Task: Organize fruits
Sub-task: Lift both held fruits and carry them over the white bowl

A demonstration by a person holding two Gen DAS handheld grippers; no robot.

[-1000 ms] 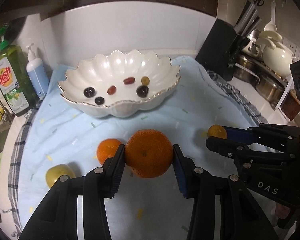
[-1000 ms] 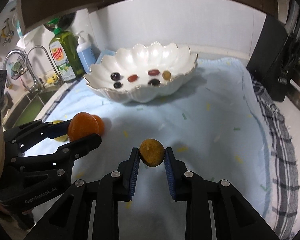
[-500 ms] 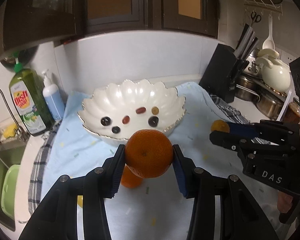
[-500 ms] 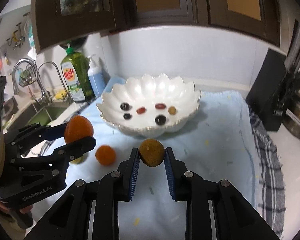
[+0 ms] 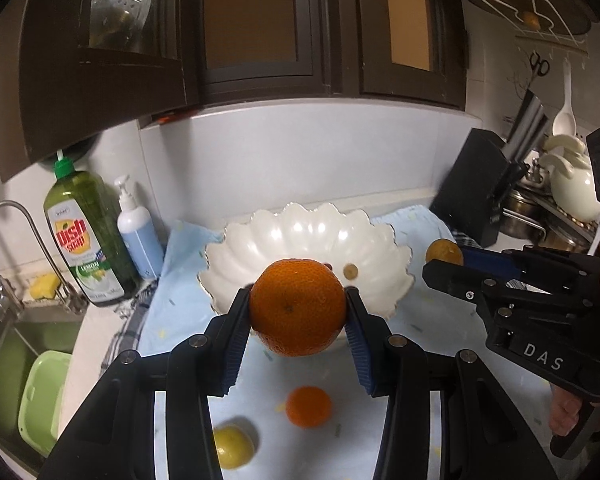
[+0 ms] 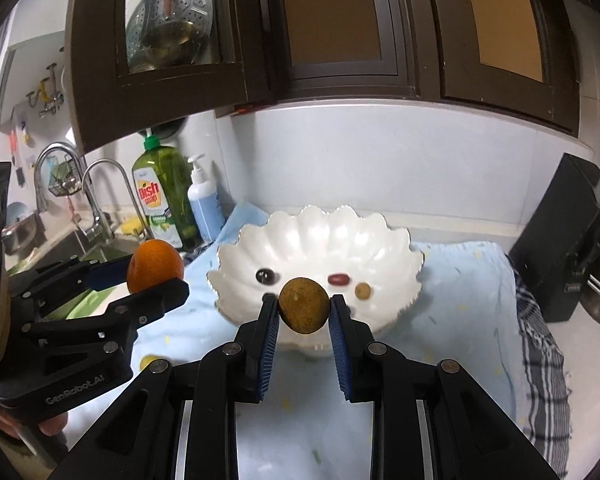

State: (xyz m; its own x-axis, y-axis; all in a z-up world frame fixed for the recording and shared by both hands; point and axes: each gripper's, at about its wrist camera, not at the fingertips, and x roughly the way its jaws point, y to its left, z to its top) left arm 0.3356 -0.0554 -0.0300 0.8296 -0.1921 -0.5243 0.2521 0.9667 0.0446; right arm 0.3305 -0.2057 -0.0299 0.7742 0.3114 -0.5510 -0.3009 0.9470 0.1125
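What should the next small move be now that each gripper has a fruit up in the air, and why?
Probably carry both forward over the white bowl before letting go. The left gripper is shut on the large orange, the right gripper on the small brown-yellow fruit. Both hang short of the bowl's near rim, above the blue cloth.

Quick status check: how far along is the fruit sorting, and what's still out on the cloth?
Done: a few small grapes already lie in the white scalloped bowl.
In hand: the left gripper is shut on a large orange, the right gripper on a small brownish-yellow fruit; both are held near the bowl, not yet released.
Left: a small orange and a yellow fruit on the blue cloth.
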